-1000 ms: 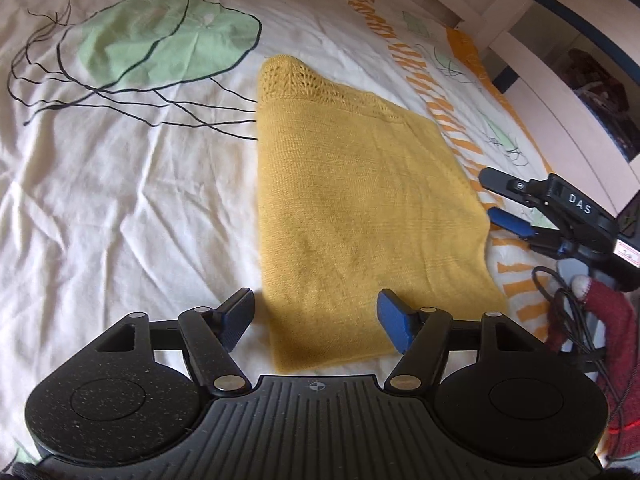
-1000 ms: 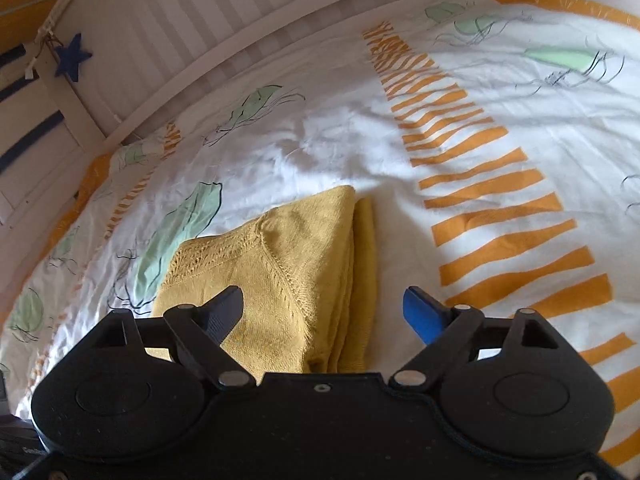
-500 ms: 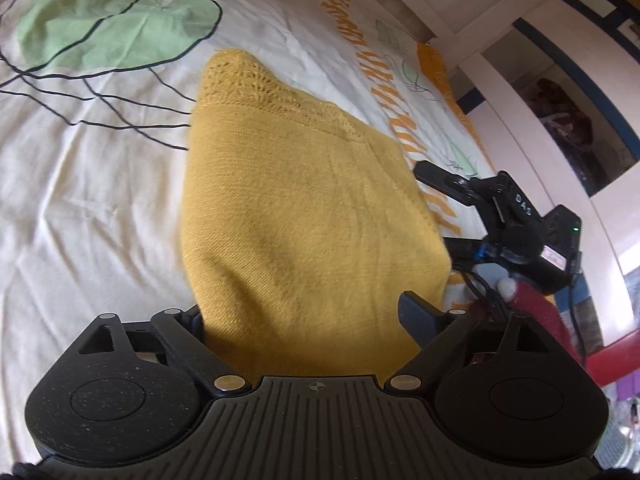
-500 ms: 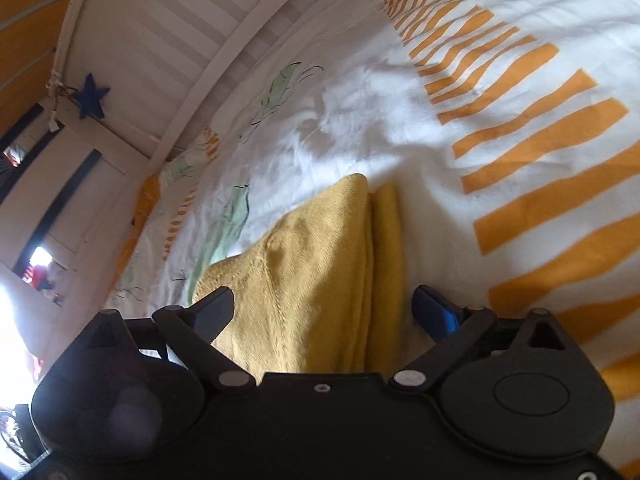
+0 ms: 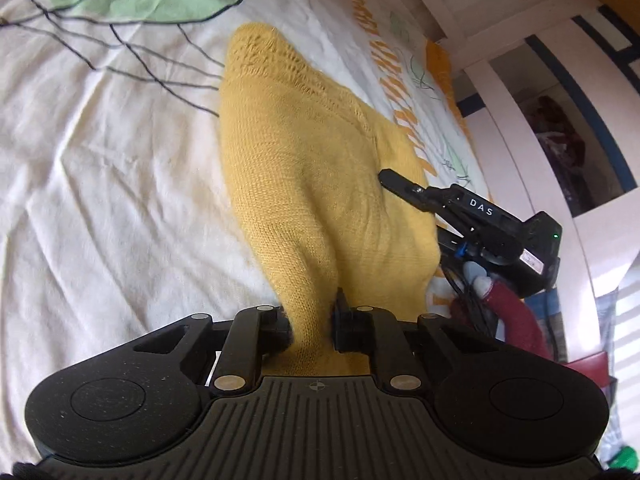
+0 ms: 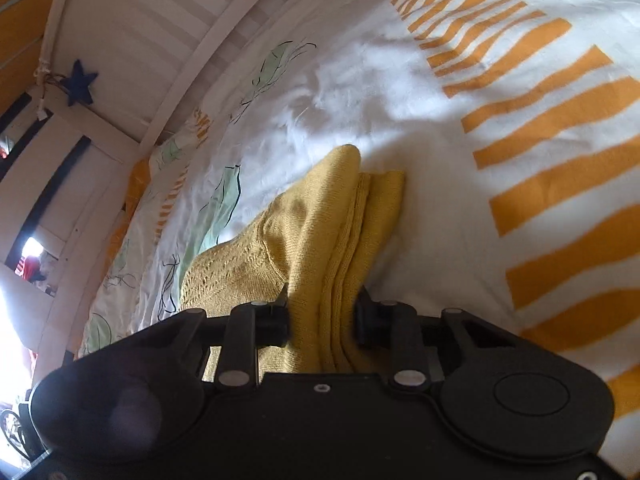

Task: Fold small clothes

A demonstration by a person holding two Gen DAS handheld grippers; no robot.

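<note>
A folded yellow knitted garment point(image 5: 320, 184) lies on a white bedspread point(image 5: 120, 200) printed with green leaf shapes and orange stripes, its lacy edge at the far end. The left gripper point(image 5: 310, 320) has just been closing and now clenches the garment's near edge, a bunched ridge of knit pinched between its two pads and rising off the bed toward the camera. The right gripper point(image 6: 322, 312) has likewise just been closing and grasps the stacked layers at the garment's right side, several folded edges point(image 6: 352, 240) pressed together between its fingers. In the left wrist view the right gripper point(image 5: 400, 182) reaches in from the right, one black finger lying on the yellow fabric. A white slatted bed frame point(image 6: 160, 40) with a dark blue star point(image 6: 80, 82) stands beyond the bed's far edge.
</note>
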